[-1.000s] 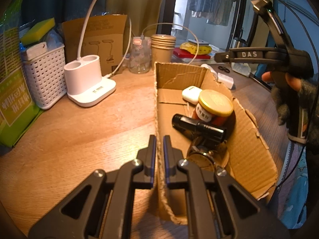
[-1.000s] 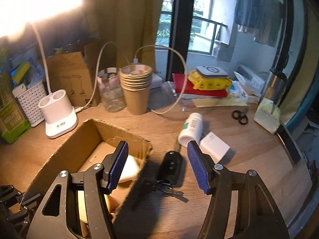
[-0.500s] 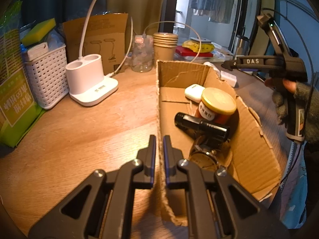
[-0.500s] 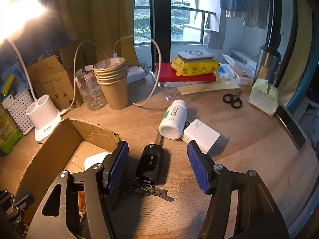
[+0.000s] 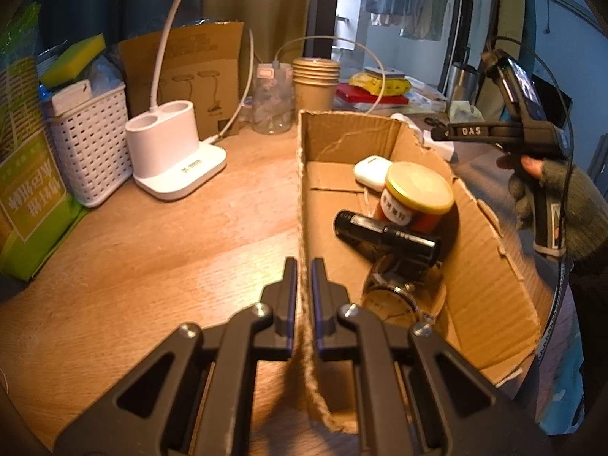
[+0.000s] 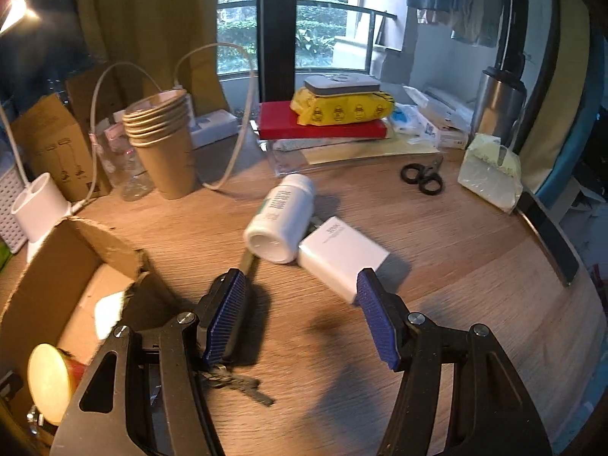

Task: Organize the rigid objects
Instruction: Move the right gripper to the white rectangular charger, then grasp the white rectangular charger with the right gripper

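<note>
Two hand-held grippers angled down: left clamped on box wall, right open above table.

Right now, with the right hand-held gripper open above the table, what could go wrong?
1. The white bottle lies on its side against the white box; a nudge may roll it.
2. The right hand-held gripper has one finger over the car key, so closing may snag it.
</note>
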A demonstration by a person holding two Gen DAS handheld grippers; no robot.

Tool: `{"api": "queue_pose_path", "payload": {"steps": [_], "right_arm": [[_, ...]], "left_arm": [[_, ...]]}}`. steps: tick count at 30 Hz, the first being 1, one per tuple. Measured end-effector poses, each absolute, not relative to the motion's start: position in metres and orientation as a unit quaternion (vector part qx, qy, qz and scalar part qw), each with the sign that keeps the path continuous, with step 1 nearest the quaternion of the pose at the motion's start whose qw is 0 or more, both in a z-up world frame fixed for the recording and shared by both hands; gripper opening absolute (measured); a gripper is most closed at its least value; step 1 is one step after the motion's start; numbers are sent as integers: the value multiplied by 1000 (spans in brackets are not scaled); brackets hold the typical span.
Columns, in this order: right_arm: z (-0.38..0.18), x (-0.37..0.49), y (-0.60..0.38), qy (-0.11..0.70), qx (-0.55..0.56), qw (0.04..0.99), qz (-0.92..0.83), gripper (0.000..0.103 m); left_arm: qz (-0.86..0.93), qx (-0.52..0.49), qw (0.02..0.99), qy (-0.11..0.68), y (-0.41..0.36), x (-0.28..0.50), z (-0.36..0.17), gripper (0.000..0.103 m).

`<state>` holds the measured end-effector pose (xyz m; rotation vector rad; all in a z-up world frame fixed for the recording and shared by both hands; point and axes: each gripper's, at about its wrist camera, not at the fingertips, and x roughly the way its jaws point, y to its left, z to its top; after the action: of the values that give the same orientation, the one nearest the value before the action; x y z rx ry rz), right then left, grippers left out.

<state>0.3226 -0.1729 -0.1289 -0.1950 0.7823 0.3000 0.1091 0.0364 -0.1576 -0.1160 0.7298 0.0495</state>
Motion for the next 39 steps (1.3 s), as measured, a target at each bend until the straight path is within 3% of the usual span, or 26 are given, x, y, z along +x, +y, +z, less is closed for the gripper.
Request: {"api": "queue_pose_path", "payload": {"steps": [39], "right_arm": [[-164, 400, -186, 415, -179, 857, 246, 65]], "left_arm": [[35, -47, 930, 363, 35, 111, -160, 7]]}}
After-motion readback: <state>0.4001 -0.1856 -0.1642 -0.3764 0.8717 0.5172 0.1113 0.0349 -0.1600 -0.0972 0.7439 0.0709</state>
